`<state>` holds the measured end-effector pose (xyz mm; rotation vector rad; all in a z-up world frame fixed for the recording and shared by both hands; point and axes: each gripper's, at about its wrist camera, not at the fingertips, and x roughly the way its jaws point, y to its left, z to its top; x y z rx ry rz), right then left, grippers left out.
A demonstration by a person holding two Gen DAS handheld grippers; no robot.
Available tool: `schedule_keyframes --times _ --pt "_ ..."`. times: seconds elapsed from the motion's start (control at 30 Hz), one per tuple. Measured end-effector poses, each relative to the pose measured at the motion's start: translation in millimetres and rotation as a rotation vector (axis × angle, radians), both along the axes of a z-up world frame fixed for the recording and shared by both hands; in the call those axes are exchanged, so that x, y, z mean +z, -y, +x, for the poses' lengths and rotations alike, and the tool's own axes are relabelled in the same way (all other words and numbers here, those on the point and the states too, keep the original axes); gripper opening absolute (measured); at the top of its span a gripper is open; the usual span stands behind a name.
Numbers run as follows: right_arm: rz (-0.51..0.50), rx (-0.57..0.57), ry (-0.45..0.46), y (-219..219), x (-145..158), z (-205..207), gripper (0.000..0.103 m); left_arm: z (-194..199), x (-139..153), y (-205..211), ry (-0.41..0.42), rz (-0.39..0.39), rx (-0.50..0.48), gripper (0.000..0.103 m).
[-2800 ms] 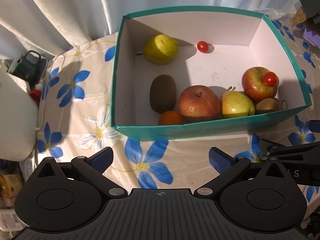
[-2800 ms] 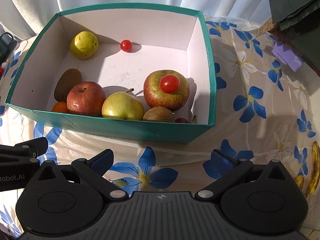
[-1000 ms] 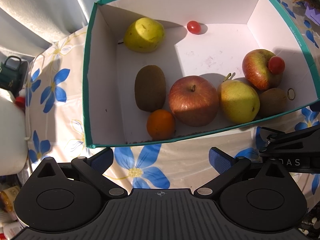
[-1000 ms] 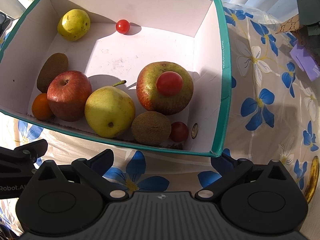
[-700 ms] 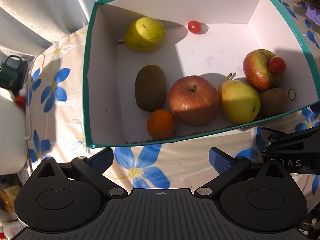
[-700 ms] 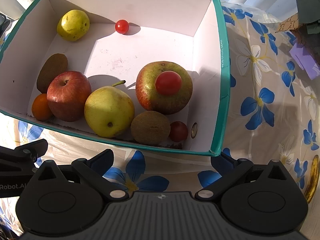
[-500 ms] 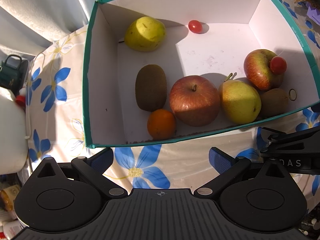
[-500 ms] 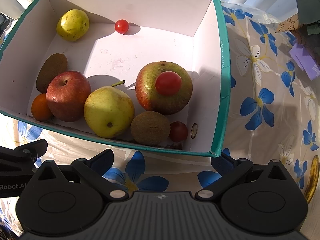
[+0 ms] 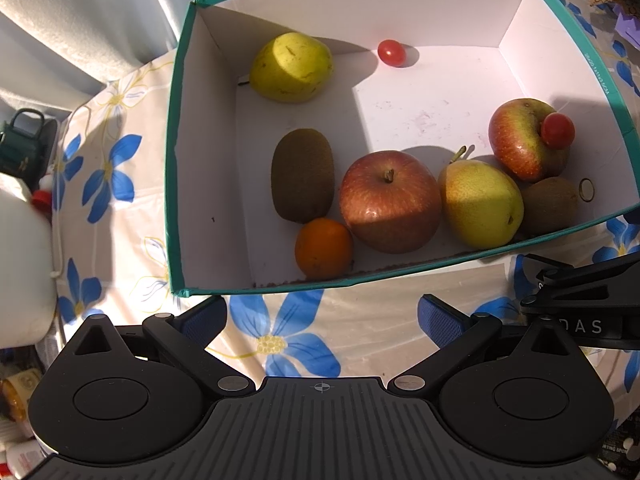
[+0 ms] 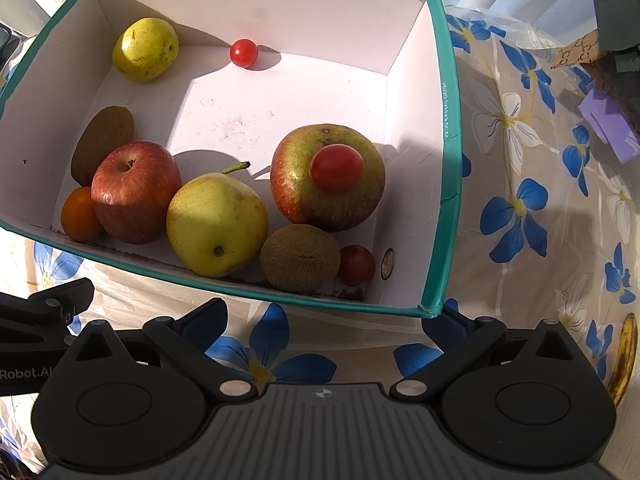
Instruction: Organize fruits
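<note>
**Both grippers empty, every fruit but one in the box**

Right now I have the left gripper (image 9: 322, 314) and the right gripper (image 10: 326, 316) hovering side by side just short of the near wall of the teal box (image 10: 448, 152), each with its fingers spread wide and nothing between them. Through the left camera I see the right gripper's arm at the lower right edge; through the right camera the left one shows at the lower left.

Inside the white-lined box, a yellow pear (image 10: 146, 54) lies in the far left corner, with a cherry tomato (image 10: 243, 53) beside it against the back wall. Along the near wall sits a crowded row: a small orange (image 9: 323, 247) touching a red apple (image 9: 390, 200), a long kiwi (image 9: 302, 174) lying just behind the orange, then a second pear (image 10: 216, 222) with its stem up, pressed against the apple. A rounder kiwi (image 10: 300, 258) sits to the right of that pear, with a dark red tomato (image 10: 356, 265) tucked at its side near a small ring (image 10: 387, 264). Behind them a red-green apple (image 10: 296, 176) carries another cherry tomato (image 10: 337, 168) on top.

The box stands on a surface covered by a blue-flowered cloth (image 10: 520, 208). A banana (image 10: 624, 360) lies on it, outside the box, at my far right edge.
</note>
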<state>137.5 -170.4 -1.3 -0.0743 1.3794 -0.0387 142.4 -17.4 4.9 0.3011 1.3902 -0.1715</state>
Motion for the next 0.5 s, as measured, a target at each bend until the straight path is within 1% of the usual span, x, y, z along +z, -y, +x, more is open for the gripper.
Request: schedule_keyframes --times 0.5 --pt "0.001 0.002 -0.001 0.5 -0.3 -0.4 0.103 0.6 -0.3 0.4 -0.002 0.001 0.002 0.103"
